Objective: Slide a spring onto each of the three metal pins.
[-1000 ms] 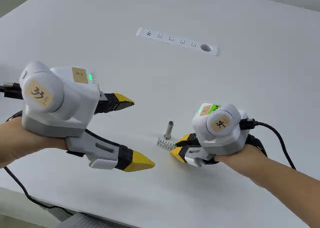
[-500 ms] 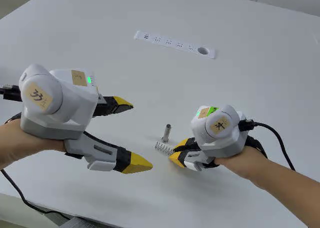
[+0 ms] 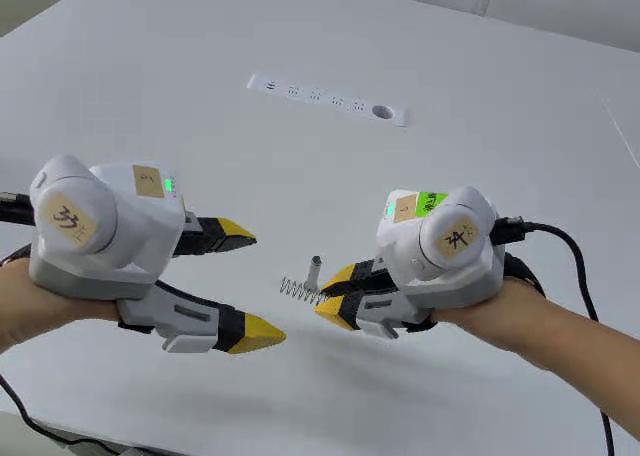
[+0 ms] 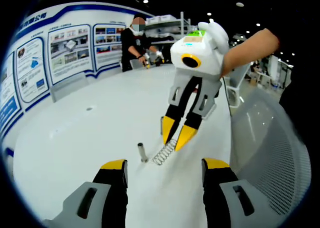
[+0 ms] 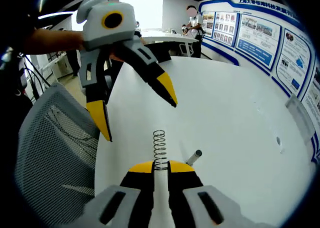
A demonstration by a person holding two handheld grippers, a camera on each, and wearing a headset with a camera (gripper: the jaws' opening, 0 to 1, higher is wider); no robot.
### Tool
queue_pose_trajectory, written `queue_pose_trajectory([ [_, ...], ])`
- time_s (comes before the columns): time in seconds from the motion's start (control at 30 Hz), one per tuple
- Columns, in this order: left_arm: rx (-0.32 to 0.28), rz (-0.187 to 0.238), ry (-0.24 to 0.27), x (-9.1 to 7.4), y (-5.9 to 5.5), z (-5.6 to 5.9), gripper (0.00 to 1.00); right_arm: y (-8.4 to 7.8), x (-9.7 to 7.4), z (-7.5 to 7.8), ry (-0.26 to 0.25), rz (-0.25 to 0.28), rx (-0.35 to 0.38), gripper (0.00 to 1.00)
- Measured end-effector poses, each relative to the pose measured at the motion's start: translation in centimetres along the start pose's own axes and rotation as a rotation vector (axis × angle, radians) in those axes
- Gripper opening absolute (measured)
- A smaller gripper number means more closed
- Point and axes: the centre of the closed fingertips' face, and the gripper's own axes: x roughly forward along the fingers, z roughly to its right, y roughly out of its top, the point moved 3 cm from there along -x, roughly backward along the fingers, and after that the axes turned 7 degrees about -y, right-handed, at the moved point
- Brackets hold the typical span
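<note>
Headset shifts between frames, so the whole head view slides; among the things themselves little changes. Right gripper (image 3: 326, 298) still holds the spring (image 3: 298, 290) beside the pin (image 3: 314, 272), with the free end now reaching slightly further past the pin toward the left gripper (image 3: 266, 286).

Claws. Right: jaws clamped on one end of the spring; the coil sticks straight out ahead of the tips. Left: jaws spread wide, holding nothing, aimed at pin and spring from the opposite side, near but touching neither.

Positions. Pin stands upright on the white table (image 3: 480, 126), bare, no coil around it. Spring lies roughly level, just beside the pin on the person's side, not over its top. Whether its free end touches the table I cannot tell. Power strip (image 3: 327, 98) lies well apart, further back.

Progress (judgement). One pin counted, carrying no spring, so nothing seen here is finished. Step in hand looks like bringing the spring's open end to the pin's top; for that the coil must turn from level to upright, or the open left claw must take the pin and feed it in. The other two pins cannot be judged from these pictures.

Containers. Pin and spring are out on the open table, neither in a tray, box or bin; no contents to log.
</note>
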Motion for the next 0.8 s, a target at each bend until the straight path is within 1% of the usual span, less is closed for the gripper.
queue_pose_trajectory([
  [0.13, 0.006, 0.007, -0.020, 0.3, 0.2, 0.6, 0.56, 0.9, -0.8, -0.9, 0.018, 0.012, -0.058, 0.10],
  [0.33, 0.031, -0.009, -0.054, 0.8, 0.3, 1.4, 0.45, 1.6, -1.8, -2.0, 0.034, 0.021, -0.120, 0.10],
  [0.47, 0.035, -0.005, -0.066, 0.8, 0.5, 1.7, 0.39, 1.5, -2.0, -2.3, 0.036, 0.016, -0.139, 0.10],
  [0.67, 0.062, -0.025, -0.093, 0.9, 0.6, 2.2, 0.26, 1.9, -2.4, -2.6, 0.039, 0.034, -0.153, 0.10],
  [0.8, 0.076, -0.026, -0.099, 0.9, 0.9, 2.3, 0.21, 2.1, -2.6, -2.8, 0.043, 0.036, -0.174, 0.10],
])
